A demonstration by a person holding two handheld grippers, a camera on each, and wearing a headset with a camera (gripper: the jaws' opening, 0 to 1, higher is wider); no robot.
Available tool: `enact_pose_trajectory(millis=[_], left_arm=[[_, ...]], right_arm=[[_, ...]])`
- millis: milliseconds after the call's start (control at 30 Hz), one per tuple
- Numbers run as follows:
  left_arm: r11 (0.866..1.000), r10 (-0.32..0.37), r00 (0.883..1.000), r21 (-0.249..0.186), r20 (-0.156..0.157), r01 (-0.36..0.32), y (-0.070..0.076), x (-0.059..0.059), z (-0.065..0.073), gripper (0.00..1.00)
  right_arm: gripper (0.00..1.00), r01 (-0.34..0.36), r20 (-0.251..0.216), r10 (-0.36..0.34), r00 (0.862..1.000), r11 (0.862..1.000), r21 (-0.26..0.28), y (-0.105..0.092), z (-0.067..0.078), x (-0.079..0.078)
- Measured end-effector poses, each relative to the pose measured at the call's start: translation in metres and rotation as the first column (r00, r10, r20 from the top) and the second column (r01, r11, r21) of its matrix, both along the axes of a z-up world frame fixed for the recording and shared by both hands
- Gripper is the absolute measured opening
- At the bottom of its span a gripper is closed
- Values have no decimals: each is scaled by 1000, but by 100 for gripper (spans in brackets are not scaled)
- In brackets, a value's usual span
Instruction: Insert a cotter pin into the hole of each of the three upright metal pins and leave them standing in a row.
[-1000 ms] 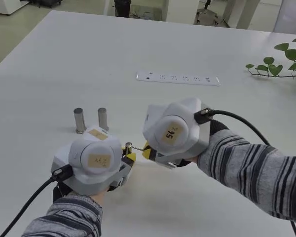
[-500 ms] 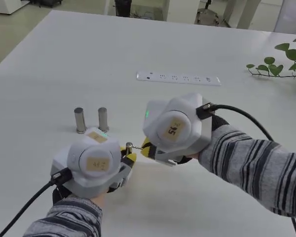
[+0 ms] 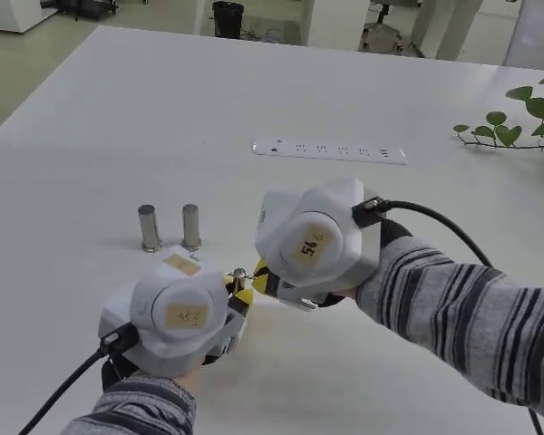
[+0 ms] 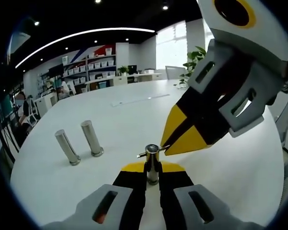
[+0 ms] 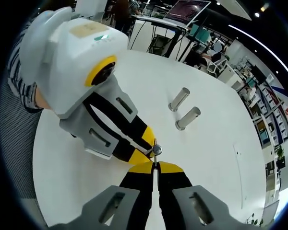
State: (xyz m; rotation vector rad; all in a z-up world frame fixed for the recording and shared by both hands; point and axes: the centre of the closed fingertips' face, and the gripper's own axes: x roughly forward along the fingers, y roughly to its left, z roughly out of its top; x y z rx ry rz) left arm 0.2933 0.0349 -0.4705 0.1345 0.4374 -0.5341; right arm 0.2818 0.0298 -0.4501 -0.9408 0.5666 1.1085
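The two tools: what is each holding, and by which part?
The left tool grips a metal pin around its lower shaft; the right tool pinches a cotter pin by one end.

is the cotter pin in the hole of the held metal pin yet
In. In the left gripper view the cotter pin sticks out both sides of the metal pin.

The left gripper (image 4: 152, 171) clamps the shaft of an upright metal pin (image 4: 152, 160) between closed jaws. The right gripper (image 4: 169, 147) points at that pin's head from its right, jaws pinched on a thin cotter pin (image 4: 141, 155) that crosses the head. Both forearms, in striped sleeves (image 3: 471, 317), angle inward toward the pin.
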Motion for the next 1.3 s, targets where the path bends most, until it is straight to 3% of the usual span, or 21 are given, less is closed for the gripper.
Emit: enact_pose_trajectory(millis=[433, 733, 1300], left_arm=[[1000, 5, 1000, 3, 2, -5, 0, 0, -1, 5], [1000, 6, 1000, 1, -5, -6, 0, -1, -1, 5], [1000, 8, 1000, 4, -2, -8, 0, 0, -1, 5]], right_arm=[[0, 38, -35, -36, 999, 997, 63, 2, 6, -1], [0, 51, -66, -46, 997, 996, 73, -1, 5, -4], [0, 26, -43, -23, 999, 997, 67, 6, 5, -1]])
